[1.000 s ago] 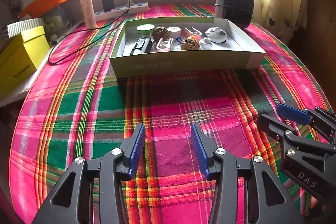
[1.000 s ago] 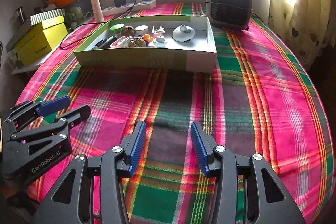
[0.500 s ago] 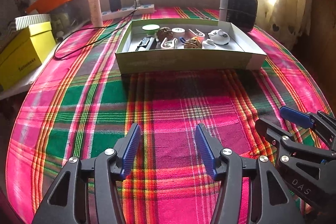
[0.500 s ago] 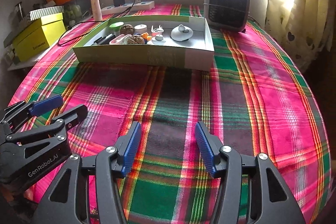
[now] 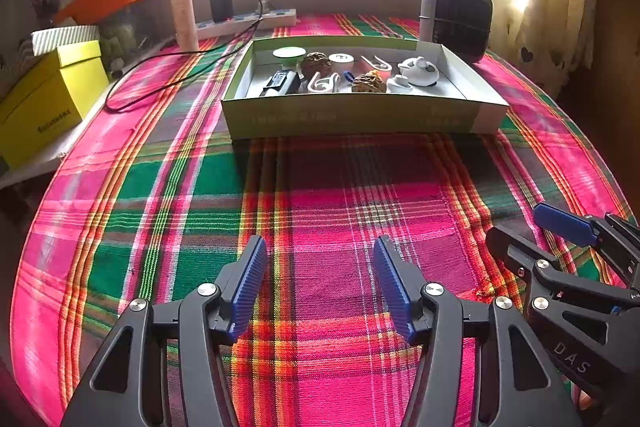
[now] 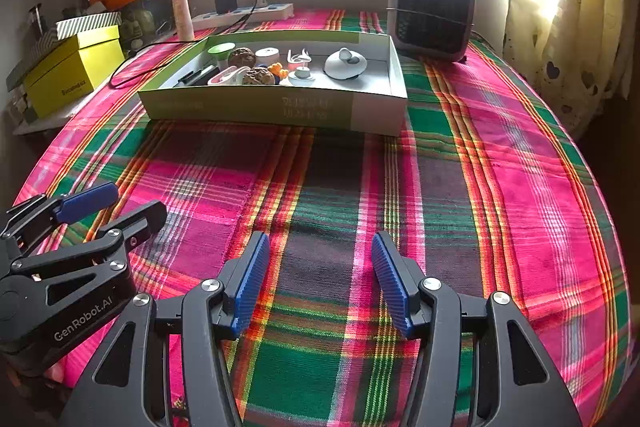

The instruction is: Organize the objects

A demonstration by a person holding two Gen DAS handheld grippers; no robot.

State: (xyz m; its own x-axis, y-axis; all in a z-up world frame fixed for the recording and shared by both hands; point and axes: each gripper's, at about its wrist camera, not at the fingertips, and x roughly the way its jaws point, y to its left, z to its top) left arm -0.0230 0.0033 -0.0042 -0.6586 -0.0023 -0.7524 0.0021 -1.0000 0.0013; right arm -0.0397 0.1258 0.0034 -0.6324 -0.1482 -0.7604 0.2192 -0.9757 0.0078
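Left tongs: the left tongs are hovering over the near part of the pink-and-green plaid cloth on the counter; their blue ribbed pads are standing wide apart, the jaws are opening the last little bit, and nothing is lying between them.

Right tongs: the right tongs are hanging beside them over the same cloth, pads spread wide, gripping nothing.

Task's things: the small objects are sitting inside the shallow green-and-white cardboard tray, at the far middle of the counter, well apart from both tongs. Among them are showing a white rounded lidded dish, two brown wrinkled walnut-like balls, a black flat gadget and a green-topped round cap.

Direction: the tray is lying straight ahead and far from both tongs, with bare cloth in between.

Long axis: the tray is running left to right, its long near wall facing the tongs.

Nearer hand: in the right view the tray is sitting left of centre, in the left view slightly right of centre; judging by that, the left tongs seem better placed for the black gadget end, the right tongs for the white dish end.

Next move, as a judgement: a forward reach over the near wall.
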